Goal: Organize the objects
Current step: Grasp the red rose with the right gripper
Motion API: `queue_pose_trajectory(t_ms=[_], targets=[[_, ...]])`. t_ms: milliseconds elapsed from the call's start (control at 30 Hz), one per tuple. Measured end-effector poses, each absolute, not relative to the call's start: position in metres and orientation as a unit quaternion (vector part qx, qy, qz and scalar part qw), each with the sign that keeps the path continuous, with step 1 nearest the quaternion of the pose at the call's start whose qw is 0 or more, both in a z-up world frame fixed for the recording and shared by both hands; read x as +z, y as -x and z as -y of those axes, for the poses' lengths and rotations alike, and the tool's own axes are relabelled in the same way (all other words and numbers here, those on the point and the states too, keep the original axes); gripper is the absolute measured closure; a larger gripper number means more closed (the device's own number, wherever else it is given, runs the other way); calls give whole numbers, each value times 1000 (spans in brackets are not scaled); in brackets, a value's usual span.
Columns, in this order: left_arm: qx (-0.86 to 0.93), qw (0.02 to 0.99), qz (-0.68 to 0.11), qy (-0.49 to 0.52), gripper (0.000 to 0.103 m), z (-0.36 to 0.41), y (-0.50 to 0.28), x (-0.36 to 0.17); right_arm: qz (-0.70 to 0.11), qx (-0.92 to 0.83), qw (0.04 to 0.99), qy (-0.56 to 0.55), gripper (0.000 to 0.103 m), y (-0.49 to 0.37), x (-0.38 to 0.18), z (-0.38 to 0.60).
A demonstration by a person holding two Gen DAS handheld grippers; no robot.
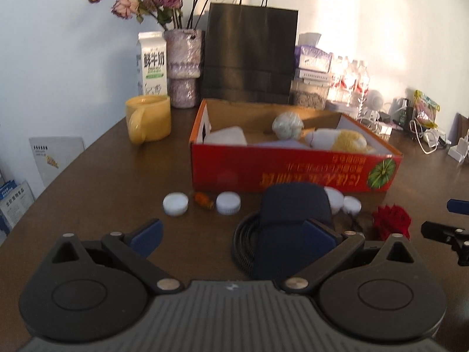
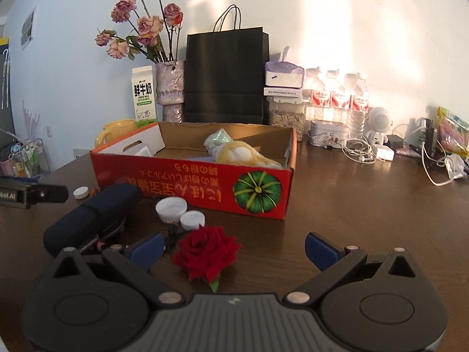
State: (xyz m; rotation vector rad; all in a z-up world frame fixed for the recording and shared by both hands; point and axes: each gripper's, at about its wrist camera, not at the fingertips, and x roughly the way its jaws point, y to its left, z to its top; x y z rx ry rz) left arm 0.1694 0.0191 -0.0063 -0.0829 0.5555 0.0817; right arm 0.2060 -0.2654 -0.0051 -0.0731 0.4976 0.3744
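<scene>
A red cardboard box (image 1: 293, 173) (image 2: 187, 182) stands on the brown table, holding a yellow plush toy (image 1: 343, 140) (image 2: 243, 154), a pale ball (image 1: 287, 124) and a white item (image 1: 225, 136). In front of it lie white caps (image 1: 175, 203) (image 2: 171, 207), a small orange item (image 1: 202, 199), a dark blue zip pouch (image 1: 293, 220) (image 2: 91, 220) and a red rose (image 1: 391, 221) (image 2: 206, 253). My left gripper (image 1: 234, 234) is open, its right finger against the pouch. My right gripper (image 2: 234, 249) is open, with the rose between its fingers.
At the back stand a yellow mug (image 1: 148, 121), a milk carton (image 1: 152, 63), a vase of dried roses (image 1: 183, 67), a black paper bag (image 2: 225, 76), water bottles (image 2: 337, 96), a tin (image 2: 329, 133) and tangled cables (image 2: 360, 151).
</scene>
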Motion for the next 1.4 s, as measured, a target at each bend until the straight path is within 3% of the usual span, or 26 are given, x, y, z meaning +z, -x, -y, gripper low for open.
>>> queue_pose_trajectory(t_ms=[367,767,1000,1400], targets=[[40,959,-277,44,0,-16,-163,-4,-249,209,944,47,3,-204,-14,262],[39,958,-282,47,0,-14,-166,-6,-270,237,932,48,27,-240,-15,242],[32,957,-283,50,0,-13,-170,-8,-291,249,922,55,56,-247,-26,235],[32,956,-286,54,0,-13,-172,-12,-245,244,937,49,68,-234,-20,239]])
